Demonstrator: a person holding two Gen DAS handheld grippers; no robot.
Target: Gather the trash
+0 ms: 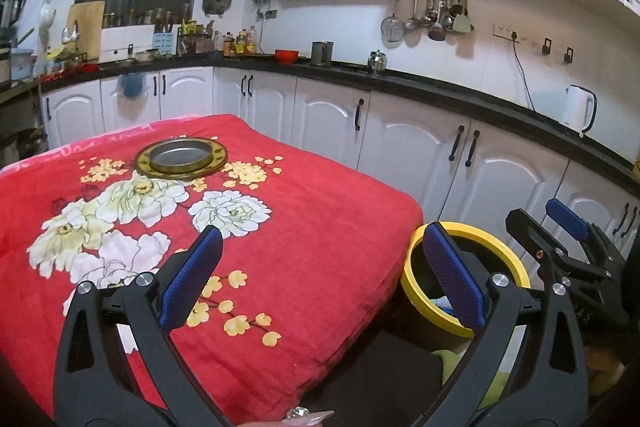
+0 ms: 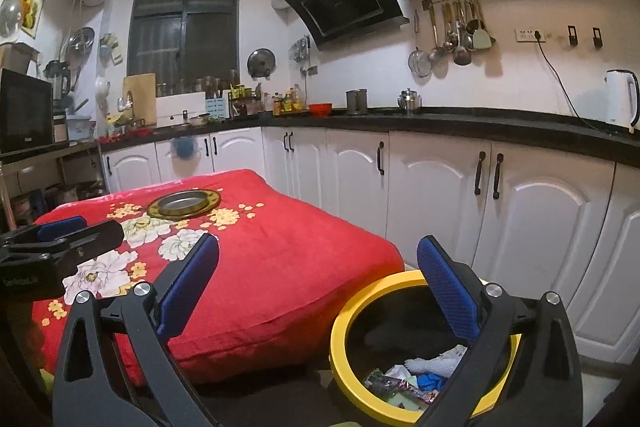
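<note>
Holding both of my tongs up over the room, I see my left tongs [image 1: 320,275] are wide open with nothing between the blue pads [image 1: 192,279]. My right tongs [image 2: 318,287] are wide open too, and they hold nothing.

Below my right tongs sits the yellow bin [image 2: 340,359]. It is on the floor, just beside the corner of the red flower blanket [image 2: 280,267]. Down inside the bin I can see the trash [image 2: 412,375]: white crumpled paper, a blue bit and some shiny wrappers. My right pad is in front of the bin's far rim.

From my left tongs, the same bin [image 1: 416,291] is under the right pad, and my other tongs [image 1: 560,239] show past it.

Far ahead of both tongs, a round metal dish [image 1: 181,157] rests on the blanket [image 1: 320,207] near its far edge. Behind it are white cupboards [image 1: 400,139] with a black top.

A fingertip [image 1: 310,417] peeks in at the bottom of my left view.
</note>
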